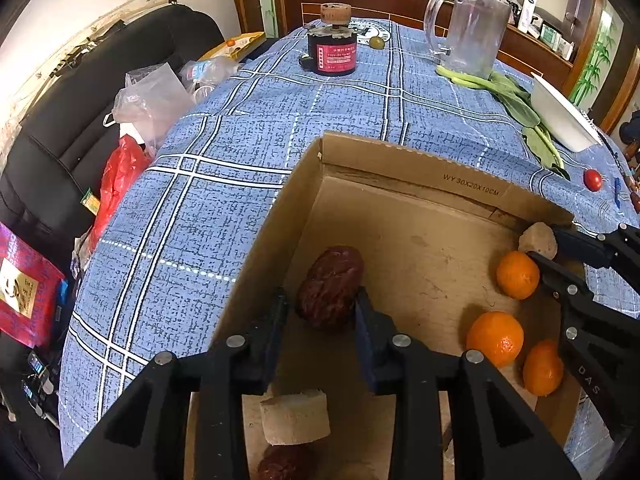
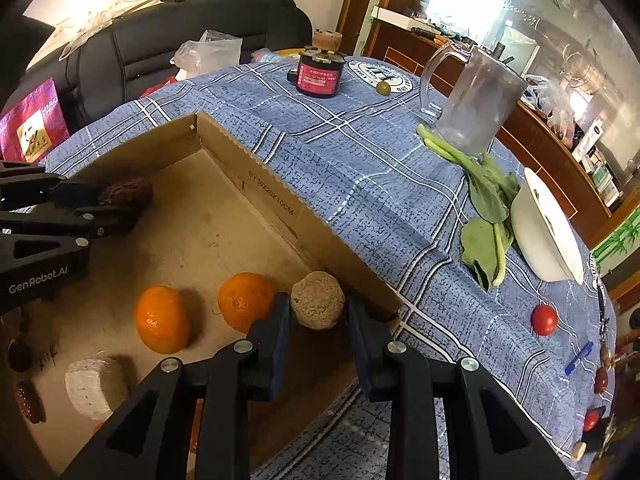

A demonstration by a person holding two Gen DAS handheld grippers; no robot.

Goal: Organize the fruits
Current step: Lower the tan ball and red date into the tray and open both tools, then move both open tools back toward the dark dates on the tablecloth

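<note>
Inside the cardboard box point(image 1: 400, 184), the left gripper point(image 1: 322, 312) stands open around a dark red date point(image 1: 330, 286); the right gripper point(image 2: 318, 320), jaws apart, brackets a rough tan ball point(image 2: 318, 300) beside an orange point(image 2: 244, 300).

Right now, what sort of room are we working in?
Probably a home living or dining room: a black sofa behind the table's blue plaid tablecloth, a cluttered wooden sideboard, and a glass pitcher.
</note>
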